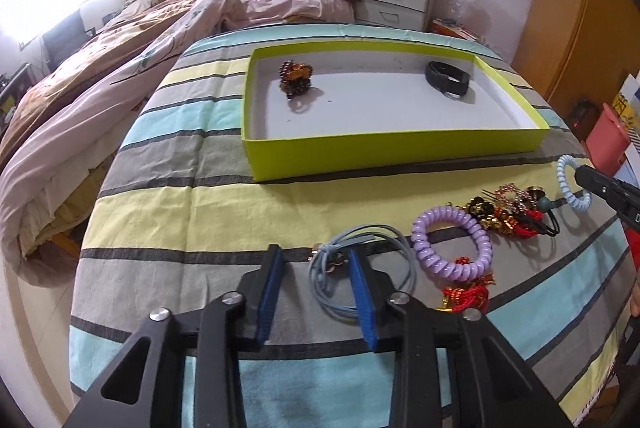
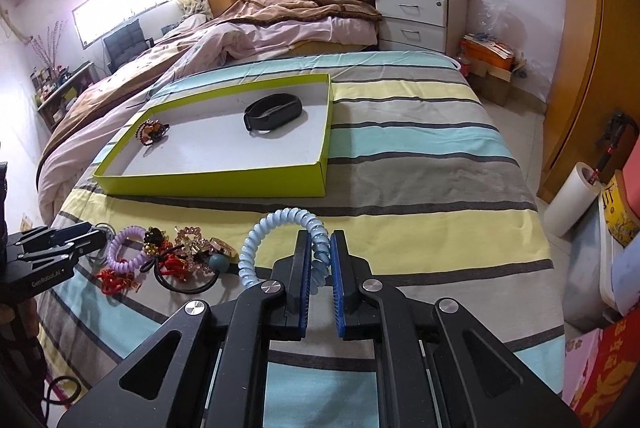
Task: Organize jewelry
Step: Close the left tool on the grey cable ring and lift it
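Striped bedspread, one tray, two items inside

Right gripper: body cut off by left-wrist frame edge. Grey cord loop partly hidden behind blue pad. Trinket pile: individual pieces indistinguishable. Left gripper cut at right-wrist frame edge.

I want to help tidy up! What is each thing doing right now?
Blue coil band: squeezed in the right tool.
Grey cord: flat on the bedspread, between the left tool's open fingers.
Purple coil band: lying loose.
Black wristband: inside the green tray.
Beaded clip: inside the tray.
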`<state>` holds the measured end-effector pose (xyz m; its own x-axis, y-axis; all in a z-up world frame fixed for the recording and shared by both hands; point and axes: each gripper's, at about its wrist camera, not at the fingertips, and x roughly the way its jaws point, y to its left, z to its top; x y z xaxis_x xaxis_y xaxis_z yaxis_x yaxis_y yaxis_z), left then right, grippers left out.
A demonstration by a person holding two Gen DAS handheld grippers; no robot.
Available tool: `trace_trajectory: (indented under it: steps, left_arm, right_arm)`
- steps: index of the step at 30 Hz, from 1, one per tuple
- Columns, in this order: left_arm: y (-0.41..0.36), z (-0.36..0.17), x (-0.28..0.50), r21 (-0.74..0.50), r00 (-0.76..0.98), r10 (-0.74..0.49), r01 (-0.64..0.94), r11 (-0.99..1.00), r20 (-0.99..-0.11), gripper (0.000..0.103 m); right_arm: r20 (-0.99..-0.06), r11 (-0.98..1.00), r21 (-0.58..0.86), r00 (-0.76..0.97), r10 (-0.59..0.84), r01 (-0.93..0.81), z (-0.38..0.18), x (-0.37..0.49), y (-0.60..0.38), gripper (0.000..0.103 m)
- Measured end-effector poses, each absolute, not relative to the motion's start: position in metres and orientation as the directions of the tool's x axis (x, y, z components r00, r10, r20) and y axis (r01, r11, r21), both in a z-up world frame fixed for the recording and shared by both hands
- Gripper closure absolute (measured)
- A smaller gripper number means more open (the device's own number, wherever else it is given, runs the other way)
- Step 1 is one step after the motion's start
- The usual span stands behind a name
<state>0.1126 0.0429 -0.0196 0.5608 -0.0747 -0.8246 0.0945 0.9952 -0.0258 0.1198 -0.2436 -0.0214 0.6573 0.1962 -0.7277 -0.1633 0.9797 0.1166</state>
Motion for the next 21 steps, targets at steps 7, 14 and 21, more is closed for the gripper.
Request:
trace_trajectory:
  steps: [7, 14, 21]
  left_arm:
    - [0.044, -0.019, 0.113, -0.04, 0.566, -0.084, 0.09, 0.995, -0.82, 0.086]
    - [0.048, -0.014, 0.11, -0.064, 0.58, -0.095, 0.074, 0.995, -0.809, 0.086]
    - [0.051, -0.001, 0.103, -0.065, 0.605, -0.094, 0.07, 0.995, -0.79, 0.086]
  right_arm:
    - [-0.726, 0.979, 0.119, 0.658, 0.199, -0.165, -0.02, 0.119, -0.242, 0.093]
    - [-0.719, 0.978, 0.124, 0.664, 0.205, -0.168, -0.017, 0.118, -0.241, 0.093]
    - [-0.708, 0.976, 0.129, 0.672, 0.216, -0.178, -0.012, 0.115, -0.235, 0.093]
